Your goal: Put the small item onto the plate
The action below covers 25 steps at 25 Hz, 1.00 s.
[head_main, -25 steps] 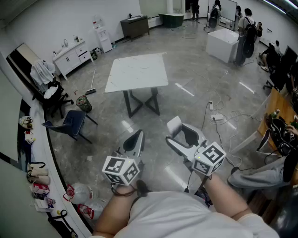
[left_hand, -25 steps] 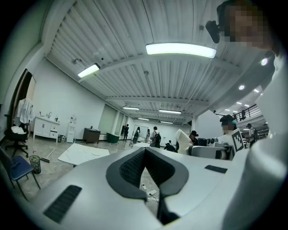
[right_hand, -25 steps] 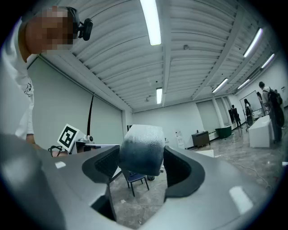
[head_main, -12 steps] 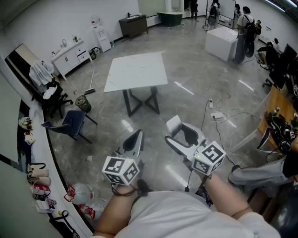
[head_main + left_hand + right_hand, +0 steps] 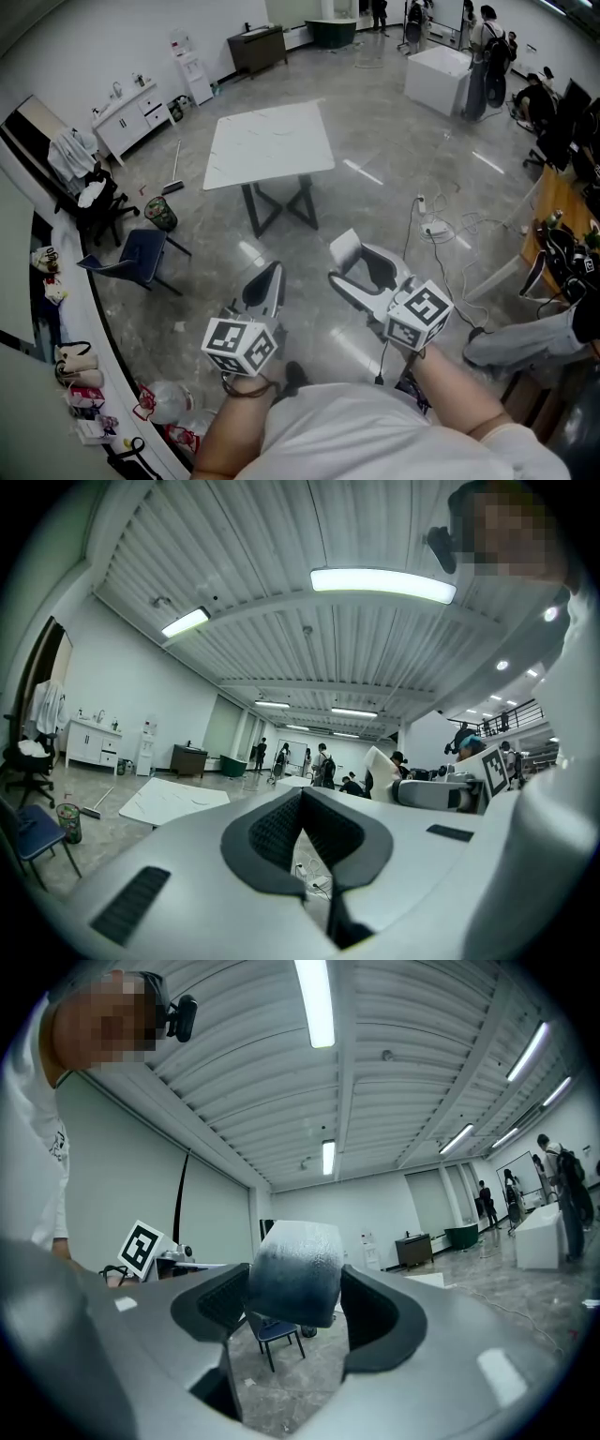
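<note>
Distance decides the coming move: the small item (image 5: 293, 1274) sits clamped between the right gripper's (image 5: 361, 269) jaws, while the white worktop (image 5: 270, 145) stands far ahead, slightly left. No plate shows. The left gripper's (image 5: 300, 803) jaws are pressed together, empty.

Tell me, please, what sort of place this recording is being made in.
Probably a large open lab or workshop hall: a wide polished floor with one white table standing alone, a power strip lying on that floor, and a ribbed ceiling with strip lights overhead.
</note>
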Motion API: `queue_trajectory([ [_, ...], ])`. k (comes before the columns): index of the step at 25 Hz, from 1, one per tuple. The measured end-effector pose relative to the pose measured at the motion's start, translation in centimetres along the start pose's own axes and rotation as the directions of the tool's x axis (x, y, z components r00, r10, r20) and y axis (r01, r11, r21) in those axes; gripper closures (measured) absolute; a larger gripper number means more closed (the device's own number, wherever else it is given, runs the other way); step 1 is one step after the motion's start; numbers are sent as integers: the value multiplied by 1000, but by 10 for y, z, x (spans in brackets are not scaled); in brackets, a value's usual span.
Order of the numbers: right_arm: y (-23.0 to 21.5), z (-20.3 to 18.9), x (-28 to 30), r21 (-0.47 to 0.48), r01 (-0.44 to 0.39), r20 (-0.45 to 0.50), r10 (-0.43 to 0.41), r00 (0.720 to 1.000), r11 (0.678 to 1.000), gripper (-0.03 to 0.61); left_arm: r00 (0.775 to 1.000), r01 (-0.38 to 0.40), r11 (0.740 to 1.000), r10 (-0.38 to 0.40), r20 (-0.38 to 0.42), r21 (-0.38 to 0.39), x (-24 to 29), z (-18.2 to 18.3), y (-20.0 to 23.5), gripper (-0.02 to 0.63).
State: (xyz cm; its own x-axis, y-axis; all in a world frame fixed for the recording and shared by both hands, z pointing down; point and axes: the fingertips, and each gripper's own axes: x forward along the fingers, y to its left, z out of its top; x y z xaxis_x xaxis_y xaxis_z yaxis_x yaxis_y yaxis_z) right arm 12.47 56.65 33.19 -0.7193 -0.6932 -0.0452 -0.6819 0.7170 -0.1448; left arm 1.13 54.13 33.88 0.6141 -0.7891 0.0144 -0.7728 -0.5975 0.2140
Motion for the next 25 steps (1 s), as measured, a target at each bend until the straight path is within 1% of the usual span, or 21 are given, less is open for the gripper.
queue_trajectory([
  [7, -14, -2, 75, -3, 22, 6, -22, 1000, 1000, 278, 999, 41, 999, -41, 14, 1, 24, 18, 71, 607],
  [12, -25, 1, 144, 1, 67, 18, -67, 998, 998, 279, 998, 69, 998, -69, 9, 7, 41, 42, 140, 607],
  [15, -33, 5, 178, 9, 96, 26, -97, 995, 995, 278, 996, 89, 996, -89, -9, 4, 51, 50, 173, 607],
  [19, -49, -1, 213, 21, 120, 24, -121, 992, 993, 279, 994, 103, 995, -103, -24, -5, 68, 51, 208, 607],
  [25, -89, -11, 262, 34, 113, 3, -113, 994, 993, 279, 994, 95, 995, -96, -45, -23, 109, 46, 253, 607],
])
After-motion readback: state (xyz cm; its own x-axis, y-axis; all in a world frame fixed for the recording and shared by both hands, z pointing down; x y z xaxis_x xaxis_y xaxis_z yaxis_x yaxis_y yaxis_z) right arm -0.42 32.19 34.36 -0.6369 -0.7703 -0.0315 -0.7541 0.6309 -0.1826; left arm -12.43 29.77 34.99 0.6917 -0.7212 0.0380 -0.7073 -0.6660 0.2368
